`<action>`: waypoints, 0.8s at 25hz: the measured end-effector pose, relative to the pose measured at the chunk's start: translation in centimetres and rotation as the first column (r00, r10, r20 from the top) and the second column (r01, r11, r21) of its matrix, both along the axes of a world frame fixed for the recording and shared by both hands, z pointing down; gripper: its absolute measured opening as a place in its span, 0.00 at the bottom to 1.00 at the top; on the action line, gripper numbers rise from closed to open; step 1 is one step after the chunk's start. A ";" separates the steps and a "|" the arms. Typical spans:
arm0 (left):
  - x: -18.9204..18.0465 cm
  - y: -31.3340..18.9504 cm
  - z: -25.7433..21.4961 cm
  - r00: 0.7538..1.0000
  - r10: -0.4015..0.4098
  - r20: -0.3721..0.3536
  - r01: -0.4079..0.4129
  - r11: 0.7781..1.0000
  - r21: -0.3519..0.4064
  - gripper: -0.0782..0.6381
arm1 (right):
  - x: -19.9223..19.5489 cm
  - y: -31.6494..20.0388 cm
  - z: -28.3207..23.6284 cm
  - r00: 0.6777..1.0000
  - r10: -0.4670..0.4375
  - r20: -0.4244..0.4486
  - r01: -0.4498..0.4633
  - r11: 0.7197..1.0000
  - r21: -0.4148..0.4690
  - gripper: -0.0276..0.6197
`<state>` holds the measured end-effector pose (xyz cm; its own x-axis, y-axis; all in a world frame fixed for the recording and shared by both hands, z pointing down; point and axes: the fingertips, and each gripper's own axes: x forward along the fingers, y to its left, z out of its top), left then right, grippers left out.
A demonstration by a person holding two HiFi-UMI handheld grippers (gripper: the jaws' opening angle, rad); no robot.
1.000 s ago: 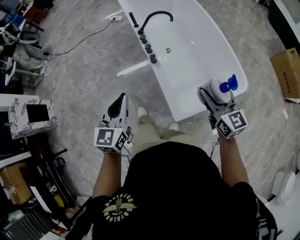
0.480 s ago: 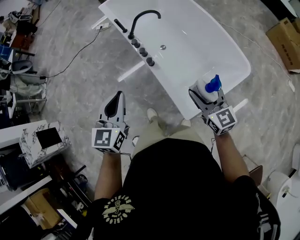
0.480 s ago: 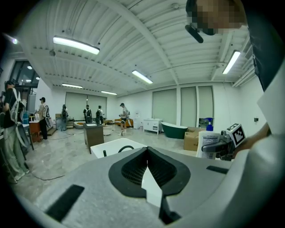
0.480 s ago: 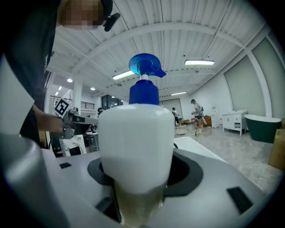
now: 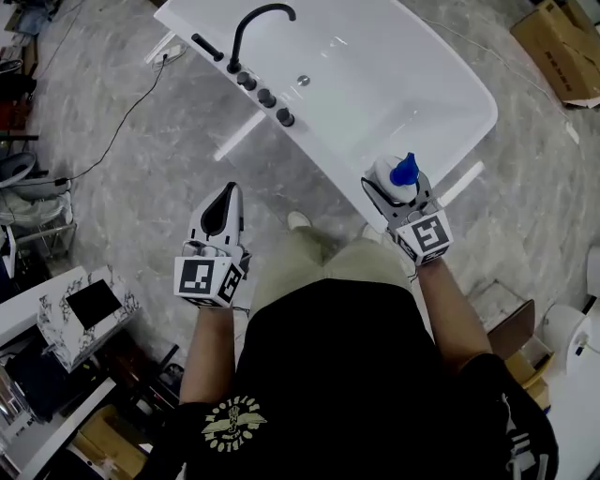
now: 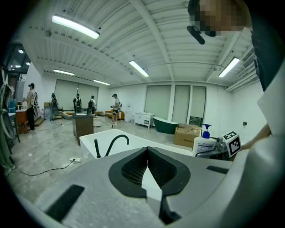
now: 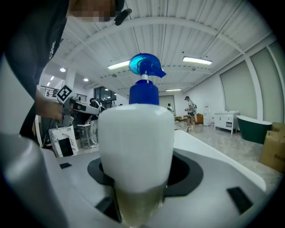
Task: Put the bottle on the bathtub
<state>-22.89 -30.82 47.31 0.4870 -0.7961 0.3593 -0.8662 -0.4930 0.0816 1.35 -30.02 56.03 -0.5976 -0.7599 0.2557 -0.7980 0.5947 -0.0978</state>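
Observation:
A white pump bottle (image 5: 392, 178) with a blue pump head sits between the jaws of my right gripper (image 5: 394, 187), which is shut on it at the near rim of the white bathtub (image 5: 441, 66). In the right gripper view the bottle (image 7: 136, 147) stands upright and fills the middle, its blue pump (image 7: 144, 71) on top. My left gripper (image 5: 221, 208) hangs over the grey floor left of the tub, jaws shut and empty. From the left gripper view (image 6: 147, 167) I see the tub (image 6: 133, 144) and the bottle (image 6: 204, 141) off to the right.
A black curved faucet (image 5: 253, 28) and round knobs (image 5: 265, 97) line the tub's left rim. A cable (image 5: 112, 141) runs across the floor. A marble-patterned box (image 5: 84, 314) and clutter stand at left, a cardboard box (image 5: 558, 47) at upper right. Several people stand far off.
The view has swung so the tub sits higher and more to the left. My right gripper with the bottle has come to the tub's near rim. The left gripper kept its place.

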 end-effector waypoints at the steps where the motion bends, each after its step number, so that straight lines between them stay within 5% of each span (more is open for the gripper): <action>1: 0.3 0.2 0.5 1.000 0.016 0.000 -0.016 1.000 -0.009 0.12 | -0.2 0.1 1.0 1.000 0.000 -0.008 -0.001 1.000 -0.012 0.45; 20: -1.9 1.6 8.7 1.000 -0.010 0.016 0.012 0.992 -0.125 0.12 | -3.8 -2.4 23.0 0.975 -0.127 -0.181 0.087 0.973 -0.214 0.45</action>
<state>-24.83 -29.21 56.06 0.4720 -0.7497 0.4638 -0.8732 -0.4701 0.1287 -2.44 -32.39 79.04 -0.5968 -0.6145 0.5160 -0.7467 0.6607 -0.0767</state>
